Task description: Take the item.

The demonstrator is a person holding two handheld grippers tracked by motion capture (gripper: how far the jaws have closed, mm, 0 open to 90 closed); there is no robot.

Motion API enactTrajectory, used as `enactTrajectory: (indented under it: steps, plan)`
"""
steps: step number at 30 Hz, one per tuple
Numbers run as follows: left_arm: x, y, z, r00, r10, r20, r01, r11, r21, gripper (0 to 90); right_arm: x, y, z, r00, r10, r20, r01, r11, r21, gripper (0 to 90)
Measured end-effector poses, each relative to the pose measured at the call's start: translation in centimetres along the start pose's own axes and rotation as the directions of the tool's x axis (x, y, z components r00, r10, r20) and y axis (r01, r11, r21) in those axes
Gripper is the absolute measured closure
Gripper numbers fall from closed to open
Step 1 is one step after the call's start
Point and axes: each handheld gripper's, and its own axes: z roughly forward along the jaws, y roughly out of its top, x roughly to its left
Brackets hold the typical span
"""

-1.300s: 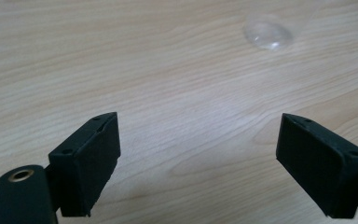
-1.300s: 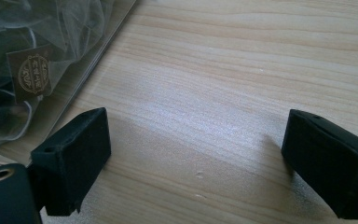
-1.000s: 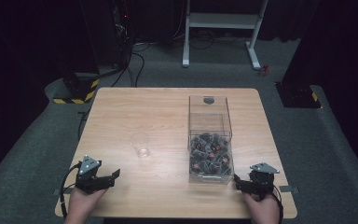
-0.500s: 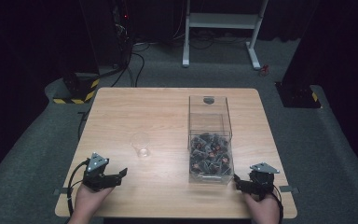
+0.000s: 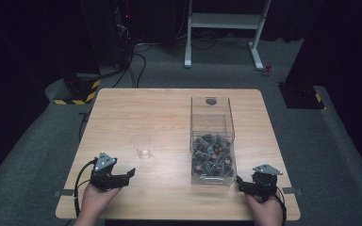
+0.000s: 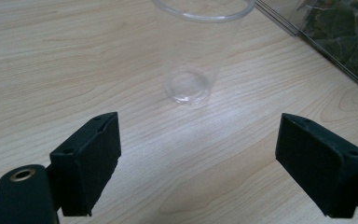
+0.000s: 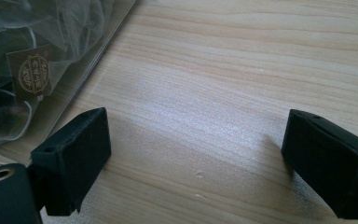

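Observation:
A clear plastic cup (image 5: 142, 146) stands upright and empty on the wooden table (image 5: 169, 117), left of centre. My left gripper (image 5: 122, 177) is open near the front left edge, jaws aimed toward the cup (image 6: 196, 51), which stands a short way ahead of them. A clear plastic box (image 5: 212, 141) holds several small mesh-wrapped sachets (image 5: 212, 157) at its near end. My right gripper (image 5: 242, 184) is open just off the box's front right corner, with bare table between its jaws. In the right gripper view the box wall (image 7: 74, 56) shows at the left.
A white metal stand (image 5: 226, 28) and cables lie on the grey floor beyond the table. A dark base with yellow-black tape (image 5: 78, 89) sits off the table's far left corner. Bare wood stretches across the table's far half and left side.
My left gripper has moved right and slightly forward along the front edge, toward the cup. The right gripper has stayed in place.

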Motion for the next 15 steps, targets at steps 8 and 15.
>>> enactTrajectory:
  steps: [8,15]
  plan:
    - [-0.9,0.7,0.3,0.9998,0.016,0.012,-0.016,0.9999,0.000,14.7,0.0,0.0,0.0,1.0000,0.000,0.000,0.000,1.000,0.000,7.7]
    - [-2.3,1.7,0.8,0.9985,0.043,0.033,-0.043,0.9989,-0.018,14.8,0.0,0.0,0.0,1.0000,0.000,-0.001,0.000,1.000,0.000,7.7]
